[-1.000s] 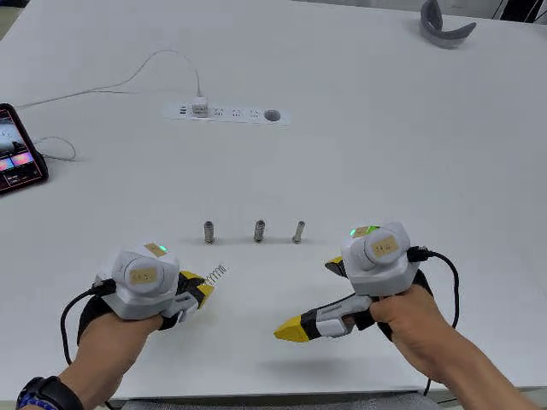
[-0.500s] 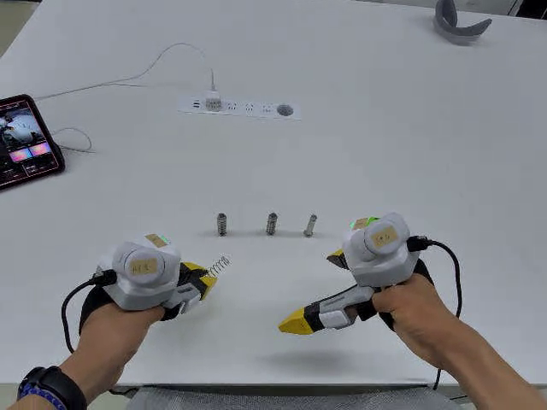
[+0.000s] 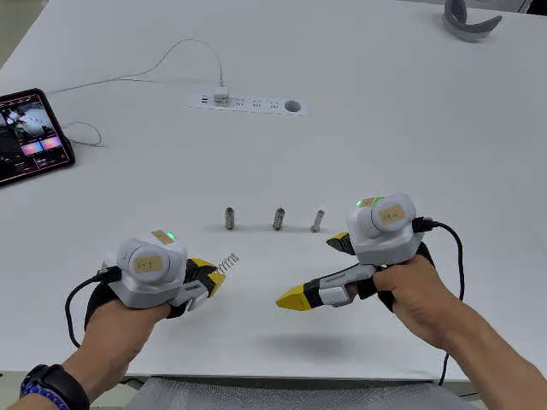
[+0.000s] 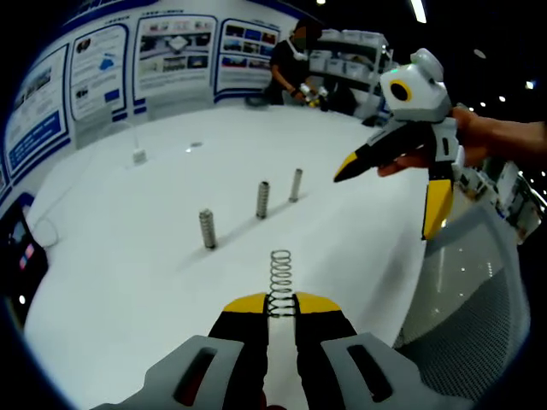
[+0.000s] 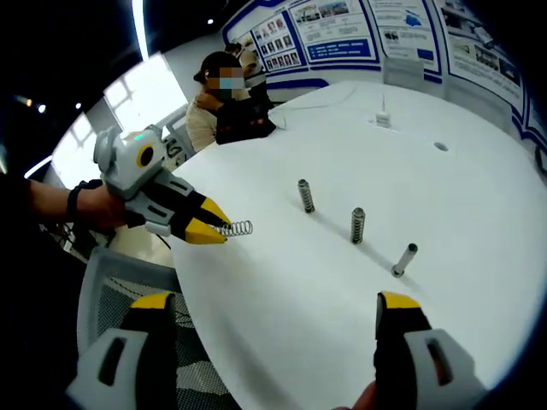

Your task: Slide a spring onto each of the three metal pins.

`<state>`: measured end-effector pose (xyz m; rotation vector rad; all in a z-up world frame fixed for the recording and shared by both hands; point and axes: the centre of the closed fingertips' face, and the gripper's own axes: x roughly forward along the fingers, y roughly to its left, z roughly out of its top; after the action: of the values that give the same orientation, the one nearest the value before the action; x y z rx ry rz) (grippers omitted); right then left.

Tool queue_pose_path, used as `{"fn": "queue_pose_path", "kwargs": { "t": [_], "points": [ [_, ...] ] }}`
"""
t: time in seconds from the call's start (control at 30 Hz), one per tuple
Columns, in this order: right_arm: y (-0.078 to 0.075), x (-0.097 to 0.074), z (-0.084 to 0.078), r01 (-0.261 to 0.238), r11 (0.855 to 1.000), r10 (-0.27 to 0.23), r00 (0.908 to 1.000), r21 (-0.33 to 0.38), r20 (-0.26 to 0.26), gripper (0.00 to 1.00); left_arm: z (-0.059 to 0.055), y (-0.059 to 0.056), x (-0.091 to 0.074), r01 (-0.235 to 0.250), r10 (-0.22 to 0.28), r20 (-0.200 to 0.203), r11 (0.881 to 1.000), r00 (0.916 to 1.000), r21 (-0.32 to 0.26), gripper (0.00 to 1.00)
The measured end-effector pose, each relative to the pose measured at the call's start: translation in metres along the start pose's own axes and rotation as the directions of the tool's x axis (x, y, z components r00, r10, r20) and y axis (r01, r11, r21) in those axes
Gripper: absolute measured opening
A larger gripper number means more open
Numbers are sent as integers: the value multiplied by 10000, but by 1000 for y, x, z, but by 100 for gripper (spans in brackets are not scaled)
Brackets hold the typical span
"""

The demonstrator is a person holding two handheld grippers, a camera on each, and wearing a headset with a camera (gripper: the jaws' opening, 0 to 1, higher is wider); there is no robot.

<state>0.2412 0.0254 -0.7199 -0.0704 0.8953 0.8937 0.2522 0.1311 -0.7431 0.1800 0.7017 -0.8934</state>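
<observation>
Two of the three pins already wear springs, so the last fitting is in hand. The left gripper (image 4: 269,303) is clamped on the base of the third spring (image 4: 280,275), held above the tabletop (image 3: 410,128) near its front edge, left of the row. The bare pin (image 3: 318,221) ends the row on the right (farthest from that hand), past the middle pin (image 3: 279,219) and left pin (image 3: 230,219). The right gripper (image 3: 314,271) hovers empty, jaws wide apart. Next, I'd judge, the coil's open end must line up over the bare pin's tip.
</observation>
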Motion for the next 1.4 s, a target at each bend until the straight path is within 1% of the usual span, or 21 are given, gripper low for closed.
{"fn": "queue_pose_path", "kwargs": {
  "t": [0.13,0.23,0.27,0.37,0.53,0.67,0.7,0.77,0.97,1.23,1.4],
  "points": [
    [1,2,9,-109,9999,108,9998,22,155,99,5,-4,-2,81,-80,117,10000,9999,-14,10],
    [1,5,15,-240,9996,236,9992,133,338,96,8,-8,-3,133,-134,179,9999,9998,42,10],
    [3,5,18,-343,9992,334,9986,195,420,96,9,-8,-3,148,-149,210,9999,9997,51,10],
    [5,7,22,-424,9989,414,9979,207,500,95,12,-10,-5,177,-179,280,9998,9994,78,10],
    [9,10,27,-661,9975,646,9961,238,606,90,17,-13,-7,228,-233,383,9997,9990,128,10],
    [12,12,33,-913,9951,881,9927,367,822,85,21,-16,-8,281,-288,452,9995,9986,172,10],
    [15,12,35,-1069,9932,1023,9904,457,933,83,21,-17,-8,300,-310,468,9993,9984,200,10],
    [16,13,39,-1212,9913,1147,9868,516,1144,78,23,-19,-8,342,-353,493,9991,9982,232,10],
    [24,14,45,-1599,9853,1507,9792,597,1362,69,29,-25,-9,436,-456,604,9985,9971,339,10],
    [31,14,52,-2102,9738,1929,9657,870,1741,58,37,-30,-11,518,-553,757,9975,9956,474,10],
    [36,13,59,-2529,9606,2243,9503,1150,2158,48,43,-34,-12,580,-627,838,9966,9945,579,10]
  ]
}}
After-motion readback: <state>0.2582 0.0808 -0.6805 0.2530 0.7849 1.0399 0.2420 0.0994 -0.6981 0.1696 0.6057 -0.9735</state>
